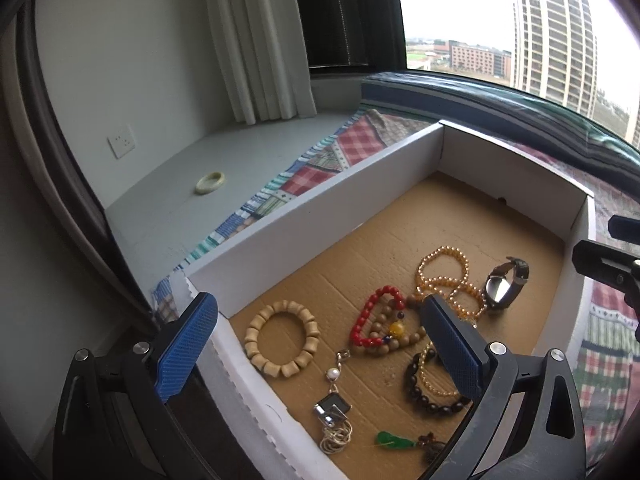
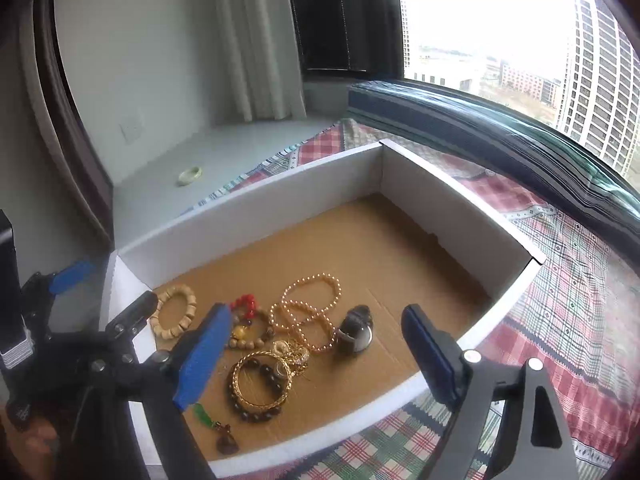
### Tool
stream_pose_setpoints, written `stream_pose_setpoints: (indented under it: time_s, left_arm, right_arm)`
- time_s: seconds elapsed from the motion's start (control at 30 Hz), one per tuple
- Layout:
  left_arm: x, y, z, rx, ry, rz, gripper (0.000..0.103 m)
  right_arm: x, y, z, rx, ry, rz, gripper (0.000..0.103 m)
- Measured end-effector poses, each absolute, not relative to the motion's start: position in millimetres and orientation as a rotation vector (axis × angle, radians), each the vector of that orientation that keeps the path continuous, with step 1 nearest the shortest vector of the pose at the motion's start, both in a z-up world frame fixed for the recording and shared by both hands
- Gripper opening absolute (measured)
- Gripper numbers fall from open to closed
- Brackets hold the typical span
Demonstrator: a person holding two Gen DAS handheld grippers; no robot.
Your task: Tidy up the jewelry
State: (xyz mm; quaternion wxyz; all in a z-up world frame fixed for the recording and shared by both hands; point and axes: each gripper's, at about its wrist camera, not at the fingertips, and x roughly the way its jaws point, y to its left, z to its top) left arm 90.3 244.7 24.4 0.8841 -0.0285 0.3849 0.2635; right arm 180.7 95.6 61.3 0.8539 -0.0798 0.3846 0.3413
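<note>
A white cardboard box with a brown floor holds the jewelry: a wooden bead bracelet, a red bead bracelet, an amber pearl string, a dark watch, a dark bead bracelet, a silver clip pendant and a green pendant. My left gripper is open and empty above the box's near left corner. In the right wrist view my right gripper is open and empty above the same pile, with a gold bangle and the watch between its fingers. The box shows there too.
A pale jade bangle lies on the grey sill outside the box, left of it; it also shows in the right wrist view. A plaid cloth lies under the box. A curtain and a window stand behind.
</note>
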Motion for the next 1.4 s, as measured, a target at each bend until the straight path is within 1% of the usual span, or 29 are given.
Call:
stream_pose_setpoints:
  time_s: [0.23,0.4,0.77,1.27,1.4]
  left_arm:
    - [76.9,238.0,25.2,-0.109,0.823,0.506,0.102]
    - [74.5,234.5,26.5,-0.096,0.853,0.527,0.102]
    - [65.2,245.9,24.9,-0.174,0.889,0.51,0.102]
    - [57.2,250.8,23.7,-0.217,0.877,0.473,0.102]
    - [57.5,243.0,25.1,-0.181,0.855,0.472,0.102]
  right_arm:
    - [161.3,86.9,57.0,-0.229,0.811,0.663,0.088]
    - [150.6,91.9,51.2,-0.269,0.809,0.658,0.088]
    - [128.1,107.2,45.6,-0.31,0.834,0.67,0.088]
    - [125.5,115.4,46.8,-0.304,0.838,0.65,0.088]
    - [124.9,114.2,46.6,-0.3,0.837,0.653,0.088]
